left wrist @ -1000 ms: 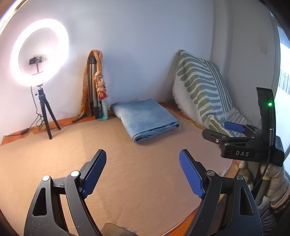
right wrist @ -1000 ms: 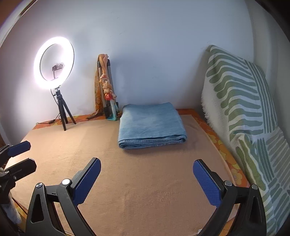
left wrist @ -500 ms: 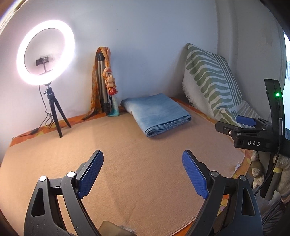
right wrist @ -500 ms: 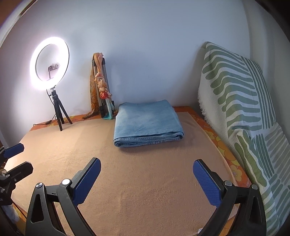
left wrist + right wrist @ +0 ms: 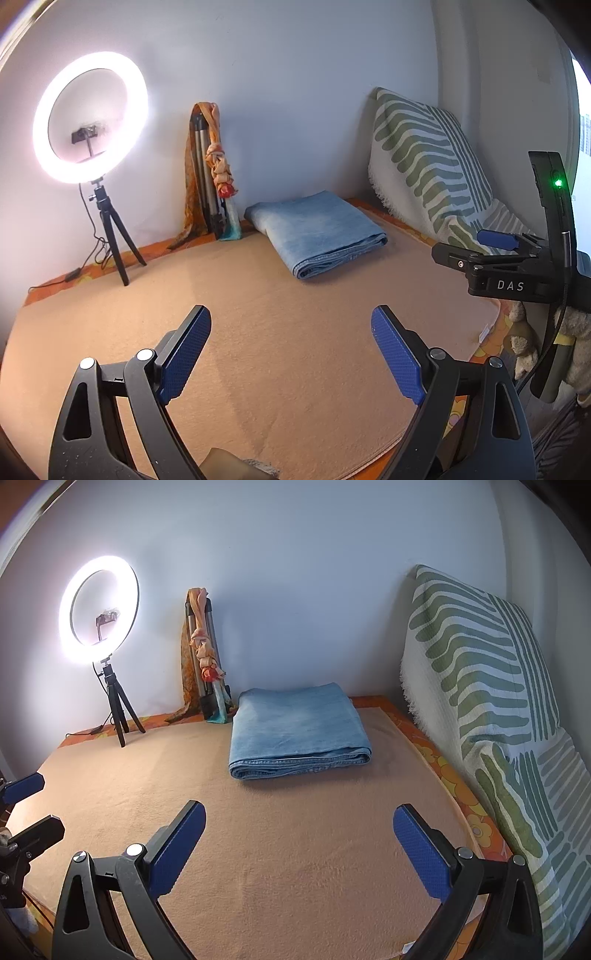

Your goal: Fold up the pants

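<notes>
Pants (image 5: 297, 734) folded flat, compact stack near bed's (image 5: 295, 849) far edge; looks finished. Left hand-held gripper (image 5: 291, 354) spread wide after opening further, right hand-held gripper (image 5: 299, 845) agape, both empty, well short of stack.

Faded denim pants (image 5: 297, 727) lie on a matt, fuzzy blanket (image 5: 314, 849).

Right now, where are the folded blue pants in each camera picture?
Left wrist view: the folded blue pants lie a little right of center, far across the tan blanket, turned at an angle.
Right wrist view: the pants lie near the middle, almost square-on, beyond both blue pads.
Shared landmark: the glowing ring light stands on its tripod at the left in both, and the pants lie to its right.
</notes>
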The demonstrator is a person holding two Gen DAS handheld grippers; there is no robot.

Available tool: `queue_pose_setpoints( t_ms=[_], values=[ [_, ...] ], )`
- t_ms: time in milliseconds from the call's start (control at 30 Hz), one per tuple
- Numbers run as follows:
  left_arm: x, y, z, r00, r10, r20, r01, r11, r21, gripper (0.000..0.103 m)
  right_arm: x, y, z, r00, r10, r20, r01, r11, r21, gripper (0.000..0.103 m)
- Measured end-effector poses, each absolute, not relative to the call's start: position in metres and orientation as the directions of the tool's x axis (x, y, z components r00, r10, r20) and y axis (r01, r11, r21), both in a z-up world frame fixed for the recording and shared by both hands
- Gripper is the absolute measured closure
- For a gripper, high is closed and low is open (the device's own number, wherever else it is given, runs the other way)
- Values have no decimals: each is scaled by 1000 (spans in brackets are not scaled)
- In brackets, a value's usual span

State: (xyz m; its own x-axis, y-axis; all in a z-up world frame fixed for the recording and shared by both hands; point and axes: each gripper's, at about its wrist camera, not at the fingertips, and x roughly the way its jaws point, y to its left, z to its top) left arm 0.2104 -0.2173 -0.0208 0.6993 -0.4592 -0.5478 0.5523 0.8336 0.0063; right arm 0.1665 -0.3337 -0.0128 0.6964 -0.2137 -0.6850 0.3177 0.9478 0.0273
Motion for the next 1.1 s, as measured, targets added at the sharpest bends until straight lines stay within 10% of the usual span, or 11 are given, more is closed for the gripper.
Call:
queue_pose_setpoints(
  t_ms=[1100],
  values=[
    [207, -211, -18, 718, -439, -540, 533, 846, 21, 14, 169, -328, -13, 700, -205, -684, 302, 953, 23, 0]
  ],
)
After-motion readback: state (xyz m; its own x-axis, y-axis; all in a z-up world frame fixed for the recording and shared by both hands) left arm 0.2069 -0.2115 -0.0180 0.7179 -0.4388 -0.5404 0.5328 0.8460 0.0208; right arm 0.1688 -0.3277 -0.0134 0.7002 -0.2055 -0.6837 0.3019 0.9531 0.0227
